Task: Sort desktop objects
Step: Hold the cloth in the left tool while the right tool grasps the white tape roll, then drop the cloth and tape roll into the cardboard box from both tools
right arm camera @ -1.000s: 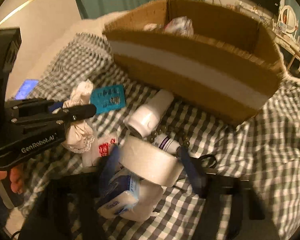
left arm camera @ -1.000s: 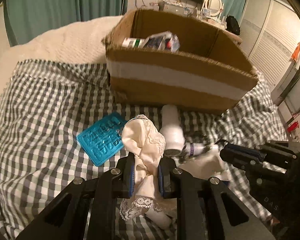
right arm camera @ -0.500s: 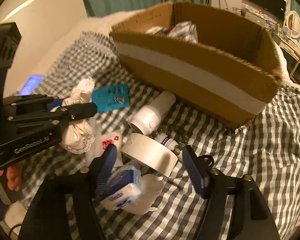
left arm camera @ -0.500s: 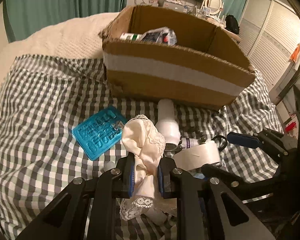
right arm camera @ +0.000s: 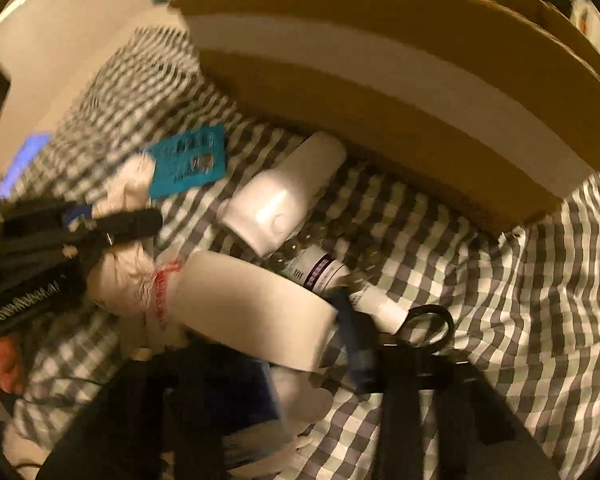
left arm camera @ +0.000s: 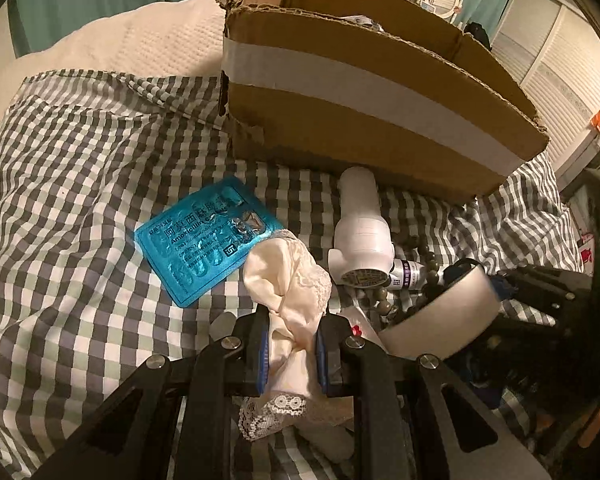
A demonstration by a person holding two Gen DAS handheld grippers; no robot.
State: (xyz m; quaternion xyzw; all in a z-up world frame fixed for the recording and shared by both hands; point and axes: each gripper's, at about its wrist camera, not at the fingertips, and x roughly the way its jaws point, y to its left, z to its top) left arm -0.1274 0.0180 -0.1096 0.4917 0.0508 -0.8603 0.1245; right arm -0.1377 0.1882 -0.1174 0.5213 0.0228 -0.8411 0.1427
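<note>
Satiny lace-trimmed cloth; glossy foil blister pack; rough corrugated cardboard box; smooth plastic bottle.

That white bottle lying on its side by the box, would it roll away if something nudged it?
Probably a little. The white bottle is round and lies on its side, so it could roll. The soft checked cloth and the beads beside it would likely stop it soon.

We've got a grey-and-white checked bedspread and a brown cardboard box with a white stripe. There's a teal blister pack, a cream lacy cloth and a white bottle.
</note>
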